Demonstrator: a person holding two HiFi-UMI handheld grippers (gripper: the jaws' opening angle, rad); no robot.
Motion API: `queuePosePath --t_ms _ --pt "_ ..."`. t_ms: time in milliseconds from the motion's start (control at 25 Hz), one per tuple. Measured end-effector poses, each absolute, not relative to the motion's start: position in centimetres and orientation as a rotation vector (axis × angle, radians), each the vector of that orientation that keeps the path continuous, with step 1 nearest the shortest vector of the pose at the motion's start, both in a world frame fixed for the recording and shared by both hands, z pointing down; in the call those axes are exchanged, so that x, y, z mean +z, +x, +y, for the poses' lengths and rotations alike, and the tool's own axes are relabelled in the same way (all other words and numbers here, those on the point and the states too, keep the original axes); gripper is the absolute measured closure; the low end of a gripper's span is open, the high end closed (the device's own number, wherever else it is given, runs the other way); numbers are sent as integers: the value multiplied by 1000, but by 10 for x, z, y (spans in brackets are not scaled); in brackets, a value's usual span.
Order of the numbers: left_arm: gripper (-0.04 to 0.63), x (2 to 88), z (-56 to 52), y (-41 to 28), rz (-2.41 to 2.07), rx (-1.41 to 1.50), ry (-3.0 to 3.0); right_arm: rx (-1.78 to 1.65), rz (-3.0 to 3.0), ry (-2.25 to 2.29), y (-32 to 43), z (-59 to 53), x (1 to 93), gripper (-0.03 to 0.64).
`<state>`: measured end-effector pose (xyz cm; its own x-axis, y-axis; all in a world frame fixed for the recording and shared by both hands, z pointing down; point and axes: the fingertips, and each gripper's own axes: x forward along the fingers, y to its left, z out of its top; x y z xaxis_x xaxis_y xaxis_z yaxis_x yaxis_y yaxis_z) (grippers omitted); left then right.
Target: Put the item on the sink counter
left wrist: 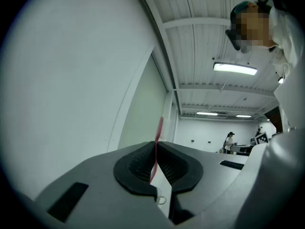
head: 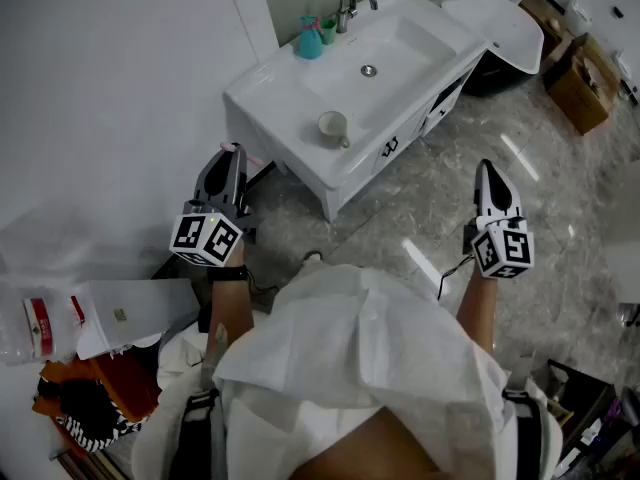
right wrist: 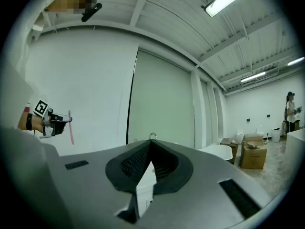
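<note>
1. Left gripper view: the left gripper [left wrist: 156,146] has its jaws clamped on a thin pink stick [left wrist: 159,129]. The stick runs up through the seam between the two dark pads [left wrist: 136,168] and pokes out above their tips, slightly tilted.
2. Right gripper view: the right gripper [right wrist: 150,142] has its jaws pressed together at the tips, with nothing between them. Far off at the left edge, the left gripper [right wrist: 61,119] shows with the pink stick [right wrist: 71,128] hanging across its tip.
3. Head view: the left gripper [head: 233,151] is held in the air just beside the near left corner of the white sink counter [head: 275,93], not over it. A bit of the pink stick [head: 253,158] shows at its tip.
4. Head view: the right gripper [head: 487,167] hangs over the grey floor [head: 420,198], well apart from the counter.
5. On the counter stand a white cup [head: 333,126] near the front edge and a teal bottle [head: 309,41] beside the tap [head: 350,4].
</note>
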<state>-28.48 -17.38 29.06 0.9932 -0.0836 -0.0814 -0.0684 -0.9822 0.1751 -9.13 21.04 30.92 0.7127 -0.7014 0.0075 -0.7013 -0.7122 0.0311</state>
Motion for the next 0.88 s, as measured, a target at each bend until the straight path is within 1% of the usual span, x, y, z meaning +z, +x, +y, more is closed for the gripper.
queuePosePath --t_ms 880 --pt "572 291 -169 -286 -103 -140 2951 -39 -1184 2940 -91 218 307 607"
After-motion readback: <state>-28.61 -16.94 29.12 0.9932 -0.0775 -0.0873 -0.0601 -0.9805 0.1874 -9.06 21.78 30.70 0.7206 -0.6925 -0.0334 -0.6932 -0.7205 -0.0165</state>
